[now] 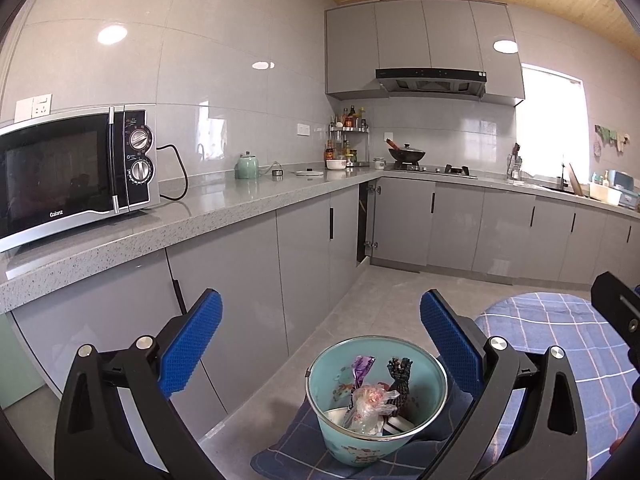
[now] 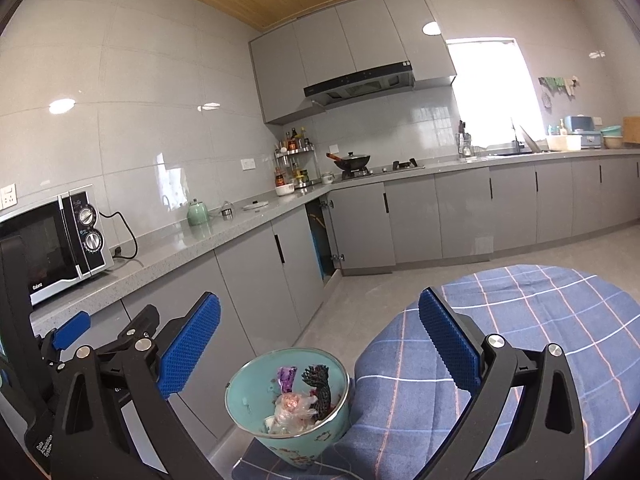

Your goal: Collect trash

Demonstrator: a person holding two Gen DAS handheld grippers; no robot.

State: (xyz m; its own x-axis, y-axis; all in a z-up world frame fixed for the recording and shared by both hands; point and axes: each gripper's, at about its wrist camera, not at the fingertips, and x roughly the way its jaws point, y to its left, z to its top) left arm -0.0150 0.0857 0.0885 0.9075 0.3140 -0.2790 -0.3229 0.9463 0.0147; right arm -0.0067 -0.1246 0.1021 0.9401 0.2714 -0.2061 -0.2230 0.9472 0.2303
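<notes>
Left gripper (image 1: 320, 344) and right gripper (image 2: 320, 340) both hovering above the teal bin (image 1: 340, 368), jaws gaping wide, holding nothing, wrappers (image 1: 370, 400) lying inside the bin.

The bin (image 1: 376, 400) stands open-topped on the blue checked cloth (image 1: 560, 320), its mouth free from above, though a bag (image 1: 370, 402), a purple wrapper (image 1: 362, 364) and a dark figure (image 1: 400, 376) already fill much of its inside. Left of the bin the grey cabinets (image 1: 240, 280) and the desk (image 1: 200, 216) edge above them wall off that side. Beyond the bin the floor (image 1: 400, 288) lies open, and both tools, left (image 1: 320, 340) and right (image 2: 319, 338), hang spread wide above it.
</notes>
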